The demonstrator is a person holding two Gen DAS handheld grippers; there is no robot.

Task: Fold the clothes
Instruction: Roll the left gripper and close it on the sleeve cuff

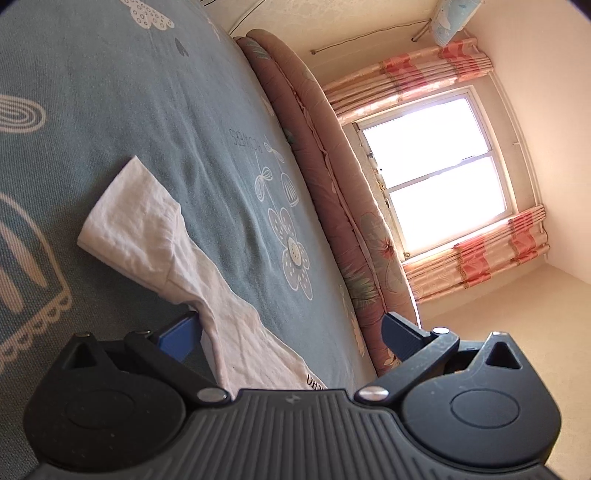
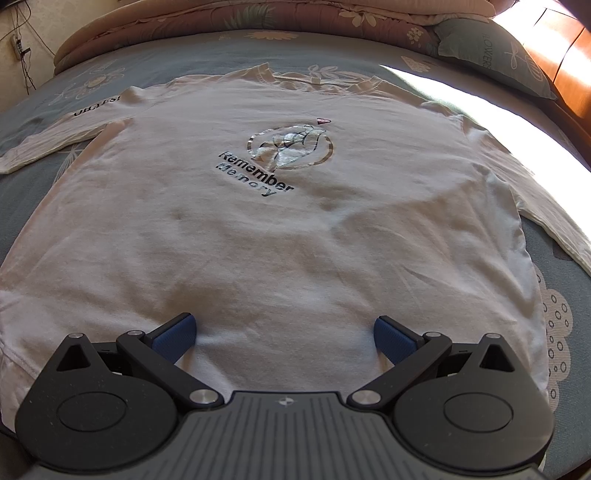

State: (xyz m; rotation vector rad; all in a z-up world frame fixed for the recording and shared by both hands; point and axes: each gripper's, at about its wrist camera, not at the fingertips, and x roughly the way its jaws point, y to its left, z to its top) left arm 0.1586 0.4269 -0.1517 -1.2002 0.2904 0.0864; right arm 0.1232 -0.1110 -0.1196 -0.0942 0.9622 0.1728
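Observation:
A white long-sleeved shirt (image 2: 280, 236) with a "Remember Memory" print lies flat and face up on the blue bed cover (image 2: 554, 258), both sleeves spread out. My right gripper (image 2: 283, 338) is open and empty, low over the shirt's bottom hem. In the left wrist view one sleeve (image 1: 147, 229) of the shirt runs across the bed cover (image 1: 147, 110). My left gripper (image 1: 291, 336) is open, its jaws on either side of the sleeve near the shoulder; the blue left pad (image 1: 181, 338) is beside the cloth.
A rolled pink floral quilt (image 1: 332, 177) lies along the bed's far edge, also in the right wrist view (image 2: 258, 18). A blue-grey pillow (image 2: 495, 55) rests against a wooden headboard (image 2: 569, 66). A window (image 1: 436, 177) with pink curtains lies beyond.

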